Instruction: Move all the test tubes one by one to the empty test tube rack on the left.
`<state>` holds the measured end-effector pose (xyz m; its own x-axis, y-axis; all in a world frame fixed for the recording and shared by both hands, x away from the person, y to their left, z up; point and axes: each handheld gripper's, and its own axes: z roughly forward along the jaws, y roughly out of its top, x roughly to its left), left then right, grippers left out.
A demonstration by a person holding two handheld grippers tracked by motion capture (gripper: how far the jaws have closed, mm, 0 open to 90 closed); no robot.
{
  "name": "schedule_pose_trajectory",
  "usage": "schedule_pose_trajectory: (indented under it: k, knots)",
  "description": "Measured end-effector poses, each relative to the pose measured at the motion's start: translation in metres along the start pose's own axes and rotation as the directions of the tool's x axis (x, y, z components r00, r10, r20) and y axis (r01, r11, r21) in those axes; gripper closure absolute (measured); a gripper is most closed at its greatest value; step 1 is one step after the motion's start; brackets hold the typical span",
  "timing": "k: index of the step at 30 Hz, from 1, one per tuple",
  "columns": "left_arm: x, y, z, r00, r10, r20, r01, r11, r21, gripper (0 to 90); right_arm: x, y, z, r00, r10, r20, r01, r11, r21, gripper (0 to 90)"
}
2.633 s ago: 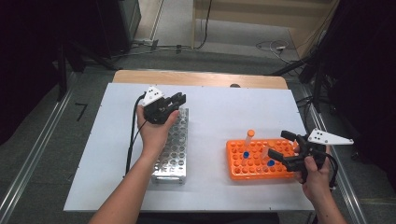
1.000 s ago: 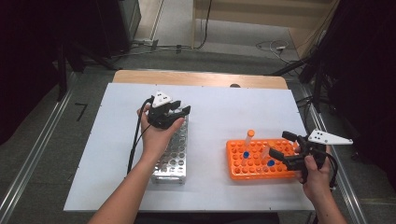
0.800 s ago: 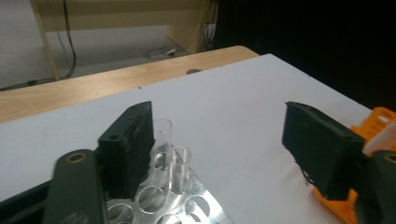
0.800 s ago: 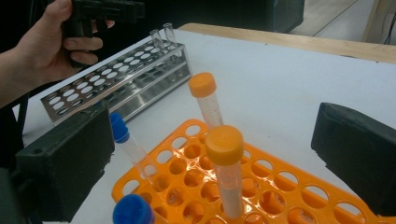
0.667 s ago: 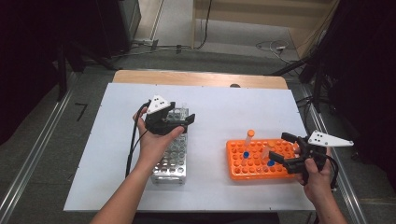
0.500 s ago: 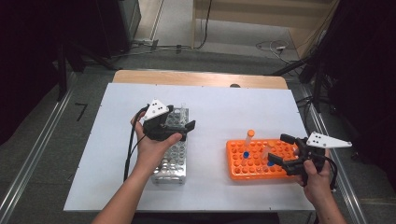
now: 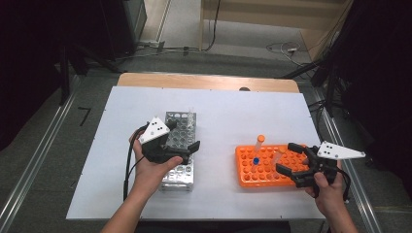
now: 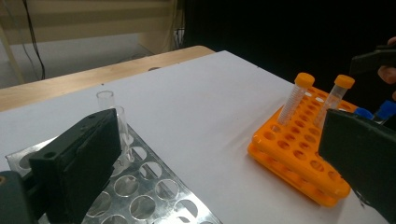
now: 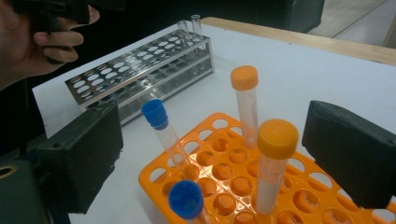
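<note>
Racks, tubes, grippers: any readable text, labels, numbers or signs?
None readable.
Orange rack: no print shows.
Metal rack: bare.
Capped tubes: faint marks on the wall, too blurred to read.
White plates on the grippers: dark dots, no lettering.

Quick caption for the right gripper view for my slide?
Open right gripper facing capped tubes in the orange rack, steel rack behind.

On the surface, I saw the metal rack at left and the plastic rack at right, well apart; capped tubes stood in the latter, two glass tubes at the former's far end.
</note>
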<state>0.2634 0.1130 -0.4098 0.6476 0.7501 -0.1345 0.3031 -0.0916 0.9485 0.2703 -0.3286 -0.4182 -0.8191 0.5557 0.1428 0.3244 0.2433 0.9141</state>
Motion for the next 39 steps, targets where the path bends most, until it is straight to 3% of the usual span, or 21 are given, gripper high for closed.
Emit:
schedule_pose_trajectory:
  k: [8, 21, 39]
  knots:
    - [-0.002, -0.002, -0.003, 1.0, -0.002, 0.003, 0.002, 1.0, 0.003, 0.0, 0.003, -0.002, -0.002, 0.9985, -0.039, -0.039, 0.039, 0.999, -0.009, 22.4]
    - [-0.002, -0.004, -0.002, 1.0, -0.008, 0.003, 0.008, 0.9999, 0.012, 0.0, -0.001, -0.01, 0.008, 0.9893, -0.065, -0.13, 0.075, 0.995, 0.071, 44.0]
    - [-0.002, -0.005, -0.002, 0.9999, -0.011, 0.0, 0.011, 0.9998, 0.015, 0.0, -0.015, -0.029, 0.018, 0.9775, -0.081, -0.195, 0.12, 0.973, 0.198, 53.5]
